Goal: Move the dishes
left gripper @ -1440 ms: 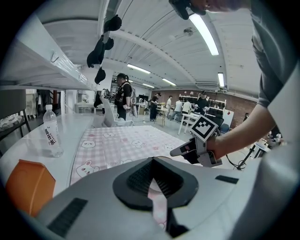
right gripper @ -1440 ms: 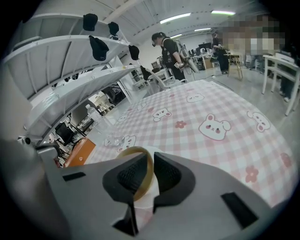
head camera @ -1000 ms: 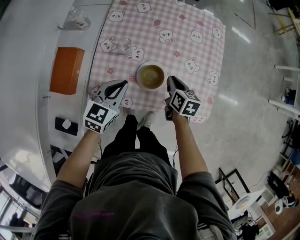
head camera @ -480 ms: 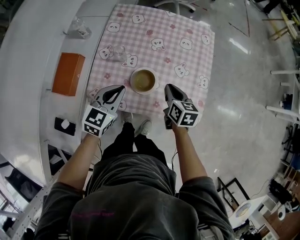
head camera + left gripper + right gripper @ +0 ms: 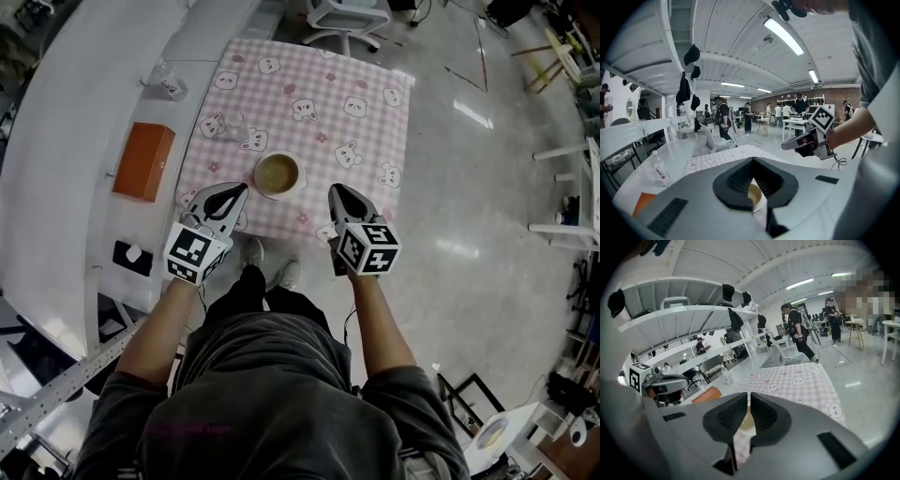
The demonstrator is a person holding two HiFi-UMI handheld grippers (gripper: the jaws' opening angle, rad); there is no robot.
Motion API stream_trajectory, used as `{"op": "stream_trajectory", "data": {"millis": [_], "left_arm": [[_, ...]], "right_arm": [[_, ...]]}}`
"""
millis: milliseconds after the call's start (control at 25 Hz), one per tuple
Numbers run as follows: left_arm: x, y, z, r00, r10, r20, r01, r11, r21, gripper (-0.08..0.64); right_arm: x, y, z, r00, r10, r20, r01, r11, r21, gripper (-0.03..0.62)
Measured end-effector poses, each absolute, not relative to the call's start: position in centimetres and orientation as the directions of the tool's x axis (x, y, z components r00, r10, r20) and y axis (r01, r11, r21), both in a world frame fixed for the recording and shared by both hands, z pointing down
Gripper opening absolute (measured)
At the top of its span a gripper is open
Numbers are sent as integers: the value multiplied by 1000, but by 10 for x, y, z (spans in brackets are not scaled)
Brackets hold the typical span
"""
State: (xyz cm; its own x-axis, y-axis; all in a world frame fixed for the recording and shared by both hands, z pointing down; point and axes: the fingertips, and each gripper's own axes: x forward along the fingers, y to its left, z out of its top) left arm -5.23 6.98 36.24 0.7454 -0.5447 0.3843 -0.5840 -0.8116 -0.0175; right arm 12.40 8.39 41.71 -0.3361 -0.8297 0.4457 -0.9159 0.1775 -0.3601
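Since a second ago the checked table (image 5: 361,150) and its bowl (image 5: 278,174) have slid away up the head view, and both grippers have dropped back from flanking the bowl to the table's near edge. The long white counter (image 5: 66,141) fills the 9 to 11 o'clock side, touching the table's left edge. The table, under a pink cloth printed with bears, lies at 12 o'clock, with a white chair (image 5: 345,13) beyond its far edge. An orange box (image 5: 143,161) sits on the counter at 10 o'clock. The left gripper (image 5: 239,190) hangs at 7 o'clock from the bowl; its jaw tips meet, leaving only a small wedge behind them through which the bowl shows, and they grip nothing. The right gripper (image 5: 335,192) hangs at 4 o'clock from the bowl, its jaws drawn to a thin slit, also empty. The bowl, white-rimmed with a brownish inside, stands on the cloth near the near edge, between the two grippers and apart from both. A clear bottle (image 5: 167,80) lies on the counter at 11 o'clock, a glass (image 5: 232,125) stands on the cloth at 11 o'clock from the bowl, and a small black device (image 5: 131,255) rests on the counter at 8 o'clock.
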Motion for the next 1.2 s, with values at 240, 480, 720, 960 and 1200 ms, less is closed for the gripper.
{"op": "stream_trajectory", "data": {"millis": [240,480,720,960,1200], "left_arm": [[-55,81,347,749,-550,369,-582,-813,-30,1],[-61,92,339,770,-532,352,-560,-828,-29,0],[-76,106,327,800,-499,333,-520,-854,-29,0],[-102,110,314,827,-465,316,-476,-878,-47,2],[-117,104,291,855,-445,266,-448,-892,-52,1]], "right_arm": [[128,104,390,-332,-846,416,-917,187,-351,25],[121,119,374,-322,-860,395,-920,186,-346,25],[101,135,353,-305,-876,374,-923,176,-341,23],[74,150,339,-277,-891,361,-928,151,-340,20],[53,157,321,-250,-906,342,-936,136,-325,5]]}}
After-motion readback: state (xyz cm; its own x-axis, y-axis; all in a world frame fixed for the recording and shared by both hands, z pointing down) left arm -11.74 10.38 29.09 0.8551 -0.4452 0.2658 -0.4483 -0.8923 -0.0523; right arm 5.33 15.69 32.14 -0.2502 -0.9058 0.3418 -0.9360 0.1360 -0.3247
